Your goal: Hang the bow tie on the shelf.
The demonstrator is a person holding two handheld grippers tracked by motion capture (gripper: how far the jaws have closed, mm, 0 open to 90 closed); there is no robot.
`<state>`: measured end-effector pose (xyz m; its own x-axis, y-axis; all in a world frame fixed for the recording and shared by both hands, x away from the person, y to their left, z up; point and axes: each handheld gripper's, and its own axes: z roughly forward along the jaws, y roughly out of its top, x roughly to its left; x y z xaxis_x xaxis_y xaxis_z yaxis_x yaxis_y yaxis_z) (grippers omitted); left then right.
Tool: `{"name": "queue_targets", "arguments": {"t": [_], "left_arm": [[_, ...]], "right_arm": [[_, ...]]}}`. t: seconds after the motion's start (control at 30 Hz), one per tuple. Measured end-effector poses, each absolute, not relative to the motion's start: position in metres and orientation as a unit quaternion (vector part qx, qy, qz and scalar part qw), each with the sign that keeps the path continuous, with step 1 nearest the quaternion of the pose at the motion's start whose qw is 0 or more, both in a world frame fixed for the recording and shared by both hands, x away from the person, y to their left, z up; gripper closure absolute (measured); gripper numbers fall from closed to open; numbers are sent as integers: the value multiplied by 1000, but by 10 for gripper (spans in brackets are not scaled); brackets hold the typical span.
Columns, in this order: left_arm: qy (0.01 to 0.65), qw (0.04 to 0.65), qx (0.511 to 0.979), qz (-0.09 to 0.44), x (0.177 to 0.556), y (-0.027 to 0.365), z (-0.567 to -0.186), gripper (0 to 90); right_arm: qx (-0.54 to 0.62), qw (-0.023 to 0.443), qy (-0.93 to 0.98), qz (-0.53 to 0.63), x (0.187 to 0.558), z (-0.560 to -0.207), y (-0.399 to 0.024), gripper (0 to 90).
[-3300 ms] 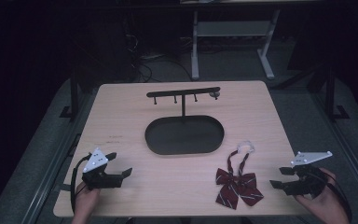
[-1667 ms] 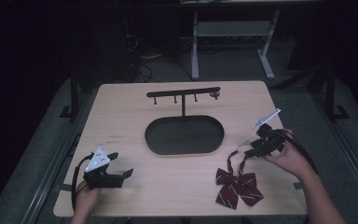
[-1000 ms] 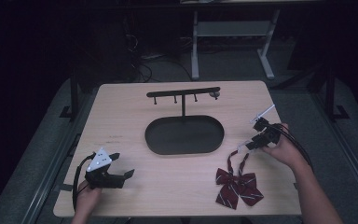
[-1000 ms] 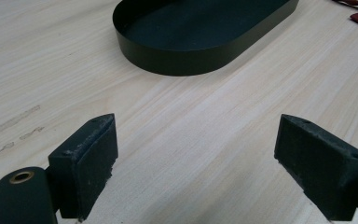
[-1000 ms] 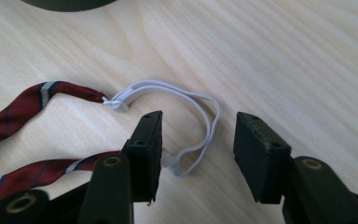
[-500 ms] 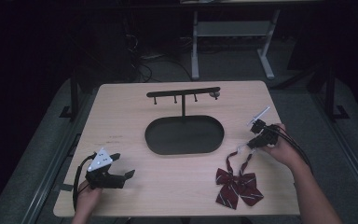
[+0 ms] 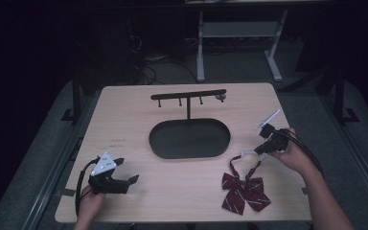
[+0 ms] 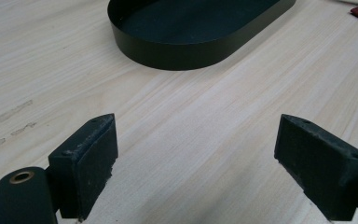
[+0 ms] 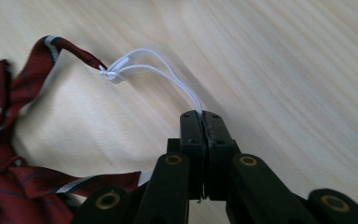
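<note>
At 4 o'clock on the table (image 7: 124,120), the right gripper (image 9: 200,114) has its jaws pressed together on the white elastic loop (image 9: 161,74) of the red striped bow tie (image 7: 243,190). The loop runs taut from the jaw tips to the tie's strap end, so the grip looks secure. The bow itself lies flat near the front edge, at 5 o'clock of the black oval tray (image 7: 189,139).

Change over the last few seconds: the right gripper has come in from the table's right edge, where it rested beside the tie, and closed on the loop; the tie has barely shifted. Judgement: pick-up is made, lift not yet begun. The hook stand (image 7: 188,96) behind the tray, at 12 o'clock, is a likely destination.

Left gripper (image 7: 109,173) stays parked at 7 o'clock, jaws wide apart, nothing between them, pointing toward the tray.
</note>
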<state>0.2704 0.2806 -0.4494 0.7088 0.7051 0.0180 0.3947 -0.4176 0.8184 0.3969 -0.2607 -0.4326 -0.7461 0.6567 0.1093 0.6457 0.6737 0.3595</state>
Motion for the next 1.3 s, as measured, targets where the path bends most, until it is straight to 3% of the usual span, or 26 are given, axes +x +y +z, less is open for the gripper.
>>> {"name": "queue_targets", "arguments": {"t": [0.53, 1.3], "left_arm": [[333, 422, 823, 184, 270, 280, -449, 130], [330, 423, 823, 186, 270, 280, -450, 130]], "right_arm": [[308, 4, 924, 229, 381, -383, -237, 885], [261, 27, 934, 245, 368, -331, -216, 885]]}}
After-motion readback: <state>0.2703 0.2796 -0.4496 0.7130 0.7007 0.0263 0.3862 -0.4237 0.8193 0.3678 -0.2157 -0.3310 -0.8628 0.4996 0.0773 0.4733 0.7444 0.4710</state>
